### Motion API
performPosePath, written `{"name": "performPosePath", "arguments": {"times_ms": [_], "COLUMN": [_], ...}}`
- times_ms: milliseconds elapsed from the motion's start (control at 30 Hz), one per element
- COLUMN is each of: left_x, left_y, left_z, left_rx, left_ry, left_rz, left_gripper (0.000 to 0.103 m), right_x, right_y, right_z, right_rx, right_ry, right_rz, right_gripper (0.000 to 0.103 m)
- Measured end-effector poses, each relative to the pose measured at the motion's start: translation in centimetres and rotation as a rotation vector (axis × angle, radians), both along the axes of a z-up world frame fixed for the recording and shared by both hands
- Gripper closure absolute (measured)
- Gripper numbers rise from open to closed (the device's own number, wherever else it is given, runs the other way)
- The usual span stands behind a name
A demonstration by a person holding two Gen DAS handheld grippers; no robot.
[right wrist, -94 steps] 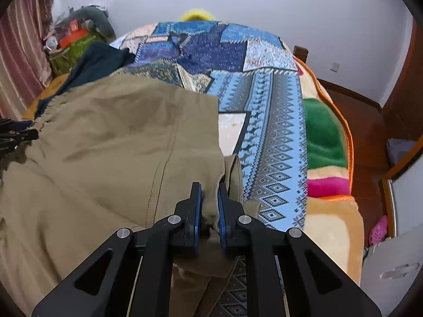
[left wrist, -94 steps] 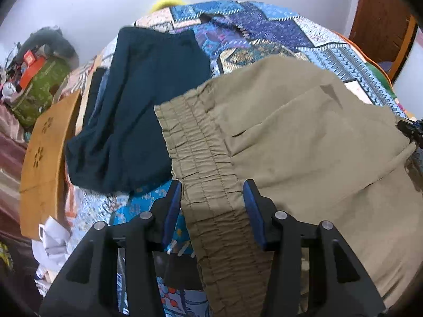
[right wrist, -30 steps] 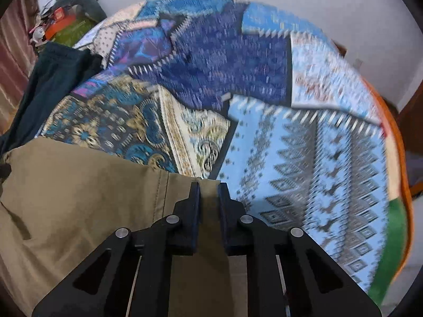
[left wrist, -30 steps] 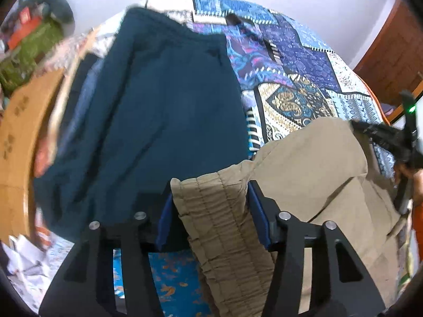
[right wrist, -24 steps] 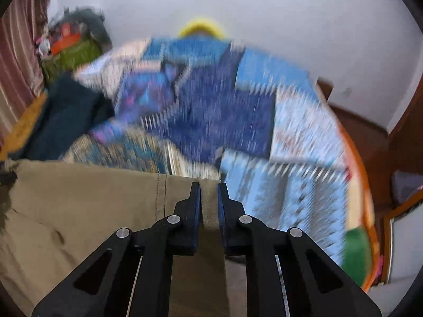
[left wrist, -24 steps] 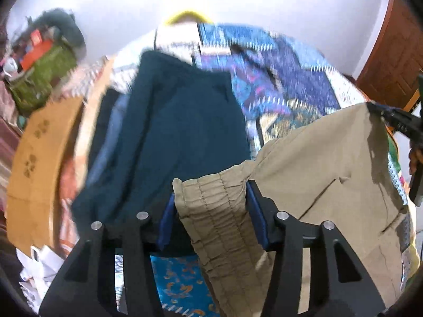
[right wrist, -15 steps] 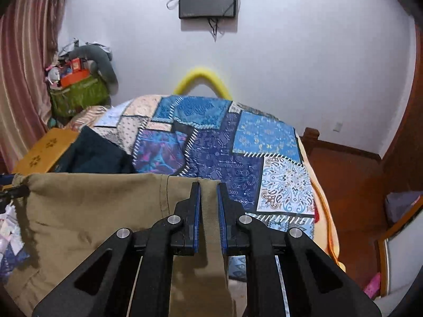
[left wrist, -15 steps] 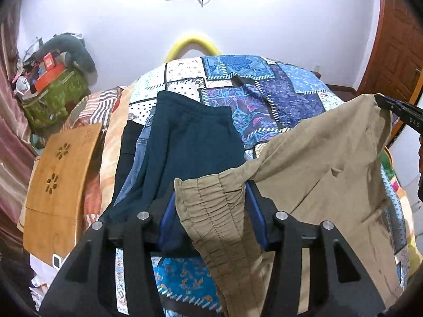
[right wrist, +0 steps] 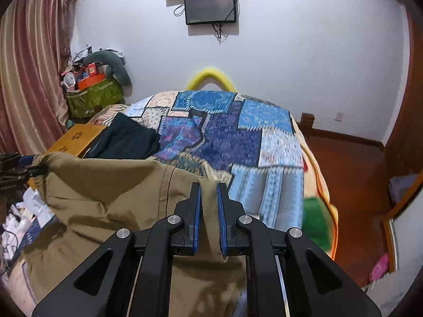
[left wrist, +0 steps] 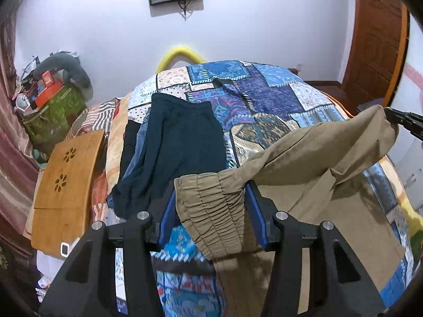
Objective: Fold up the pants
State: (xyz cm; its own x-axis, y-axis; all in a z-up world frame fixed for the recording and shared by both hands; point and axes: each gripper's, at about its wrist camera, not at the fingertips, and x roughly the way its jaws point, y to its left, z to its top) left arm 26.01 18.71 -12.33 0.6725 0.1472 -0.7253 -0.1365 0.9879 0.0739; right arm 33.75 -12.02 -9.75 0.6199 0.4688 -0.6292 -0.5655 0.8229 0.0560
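Note:
The khaki pants hang stretched between my two grippers above the patchwork bed. My left gripper is shut on the gathered elastic waistband. My right gripper is shut on a fold of the khaki pants at their other end. In the left wrist view the right gripper shows at the far right edge, holding the cloth's corner. In the right wrist view the left gripper shows at the far left edge. The lower part of the pants hangs down out of sight.
Dark teal pants lie flat on the bed's left side, on other folded clothes. A wooden lap table leans beside the bed on the left. A green bag with clutter stands in the corner. Wooden doors are on the right.
Both grippers have lifted the khaki pants up off the bed and tilted upward, so the wall and screens now show. The pants hang freely between them.

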Motion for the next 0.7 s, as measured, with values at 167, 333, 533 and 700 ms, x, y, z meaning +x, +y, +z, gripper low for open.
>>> {"name": "performPosePath", "arguments": {"times_ms": [167,333,533,700], "left_x": [-3.4,-5.9,-9.0,-11.0], "left_y": [-1.9,-3.2,-3.9,-4.2], "left_z": [-0.2,-1.5,-3.4,-4.8], "left_rx": [0.027,0.045,0.018,-0.008], "left_ry": [-0.004,0.015,0.046,0.081], "left_rz": [-0.031,-0.044,-0.041,-0.035], "left_gripper": [0.053,0.052,0.053,0.053], "right_x": [-3.9,-7.4,-10.3,-12.6], "right_y": [-1.9,-3.3,-4.2,-5.1], "right_z": [-0.2,-1.3,-3.6,-6.0], "right_rx": [0.009,0.001,-0.024,-0.016], "right_ry": [-0.003,0.007,0.042,0.09], "right_rz": [-0.004,-0.004,-0.002,-0.014], "right_gripper": [0.093,0.093,0.093,0.092]}}
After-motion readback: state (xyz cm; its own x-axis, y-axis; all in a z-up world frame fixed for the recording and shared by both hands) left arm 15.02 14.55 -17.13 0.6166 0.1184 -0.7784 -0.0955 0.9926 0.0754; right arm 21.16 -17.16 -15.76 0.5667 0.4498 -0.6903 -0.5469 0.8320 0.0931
